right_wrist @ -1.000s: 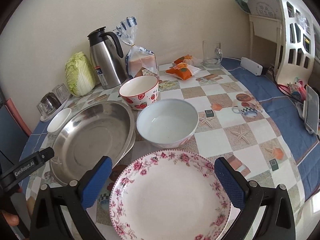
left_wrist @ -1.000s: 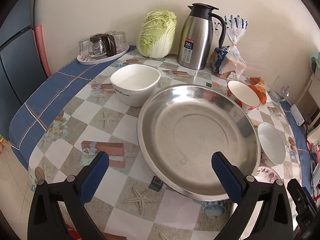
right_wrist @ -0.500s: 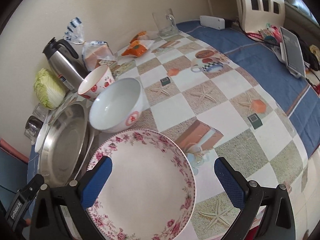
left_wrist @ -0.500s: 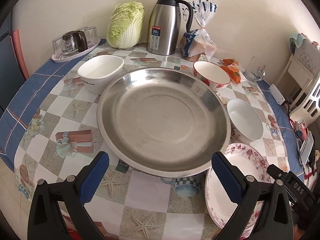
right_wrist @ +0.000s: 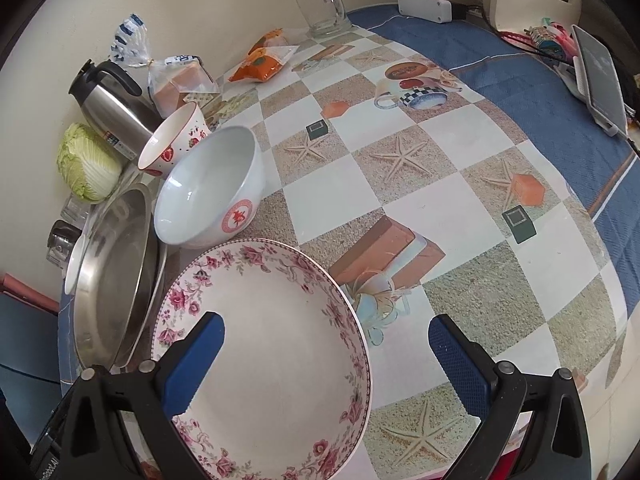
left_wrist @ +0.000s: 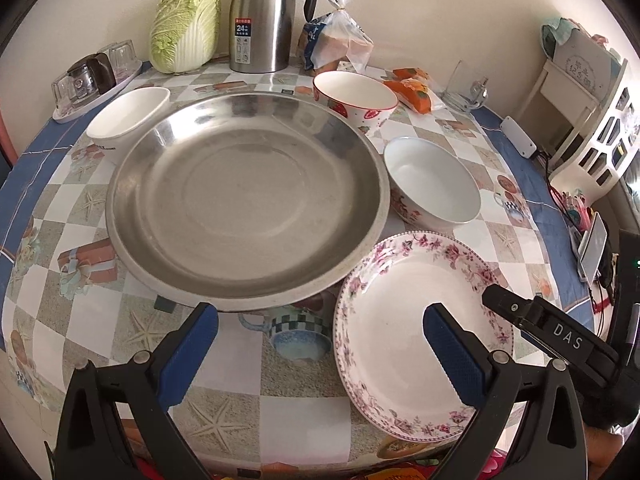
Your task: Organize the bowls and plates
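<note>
Fingers spread wide on both grippers, left gripper (left_wrist: 320, 344) and right gripper (right_wrist: 326, 354), holding nothing. Round shiny steel pan (left_wrist: 246, 200) mid-table; glossy flowered plate (right_wrist: 264, 344) beside its rim, near table edge. Smooth white bowl (right_wrist: 210, 188) behind. Checkered cloth (right_wrist: 420, 184) bare on right.

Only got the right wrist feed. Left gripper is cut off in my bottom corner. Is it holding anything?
Observer: No. The left gripper is open, with nothing between its jaws.
Operator: The steel pan is nearly edge-on for me. Anything in it?
Observer: Nothing; the whole inside is bare metal.
Operator: What's the white sliver behind its far rim?
Observer: A white bowl, upright and empty, beside the pan's far left rim.
</note>
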A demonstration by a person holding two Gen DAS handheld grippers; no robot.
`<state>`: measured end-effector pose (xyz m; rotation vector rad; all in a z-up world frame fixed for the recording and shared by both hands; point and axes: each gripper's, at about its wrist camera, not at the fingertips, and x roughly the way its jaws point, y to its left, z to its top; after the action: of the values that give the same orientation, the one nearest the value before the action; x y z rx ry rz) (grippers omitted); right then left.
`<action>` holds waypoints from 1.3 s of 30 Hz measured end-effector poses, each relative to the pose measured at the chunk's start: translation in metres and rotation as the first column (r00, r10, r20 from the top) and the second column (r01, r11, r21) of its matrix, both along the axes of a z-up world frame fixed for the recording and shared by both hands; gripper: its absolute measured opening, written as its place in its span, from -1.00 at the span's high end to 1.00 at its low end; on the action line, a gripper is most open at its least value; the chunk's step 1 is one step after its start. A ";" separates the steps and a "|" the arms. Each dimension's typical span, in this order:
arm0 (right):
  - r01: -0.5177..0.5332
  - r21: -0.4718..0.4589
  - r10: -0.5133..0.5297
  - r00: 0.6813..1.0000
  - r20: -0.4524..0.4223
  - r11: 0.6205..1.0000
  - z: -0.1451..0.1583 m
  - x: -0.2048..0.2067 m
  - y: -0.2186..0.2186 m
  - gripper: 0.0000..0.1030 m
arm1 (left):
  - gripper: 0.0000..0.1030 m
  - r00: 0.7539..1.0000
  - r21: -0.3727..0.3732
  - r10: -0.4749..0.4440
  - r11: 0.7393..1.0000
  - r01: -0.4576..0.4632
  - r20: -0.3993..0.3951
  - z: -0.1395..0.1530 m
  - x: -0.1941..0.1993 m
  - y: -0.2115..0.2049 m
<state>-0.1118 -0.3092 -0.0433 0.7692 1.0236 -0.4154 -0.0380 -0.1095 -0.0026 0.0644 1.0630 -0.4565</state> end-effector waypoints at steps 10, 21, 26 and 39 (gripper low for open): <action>-0.069 -0.004 0.069 0.997 -0.018 0.998 -0.005 0.004 0.000 -1.00 | -0.98 0.998 0.020 -0.025 0.999 0.026 -0.063 -0.014 -0.007 -0.025; -0.087 -0.004 0.086 0.995 -0.047 0.996 -0.008 0.009 0.002 -0.99 | -0.98 0.989 0.001 0.056 0.998 -0.057 -0.137 -0.028 0.003 -0.016; -0.099 0.017 0.099 0.995 -0.017 0.995 -0.008 0.011 0.004 -0.51 | -0.96 0.986 0.006 0.060 0.998 -0.060 -0.155 -0.032 0.002 -0.014; -0.049 0.070 0.050 0.999 -0.019 0.996 -0.015 0.004 -0.004 0.54 | -0.41 0.979 -0.038 0.037 0.998 -0.046 -0.200 -0.037 0.005 -0.017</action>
<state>-0.1081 -0.3136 -0.0583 0.8015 1.0786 -0.3469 -0.0333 -0.1263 -0.0392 -0.0424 1.2489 -0.4545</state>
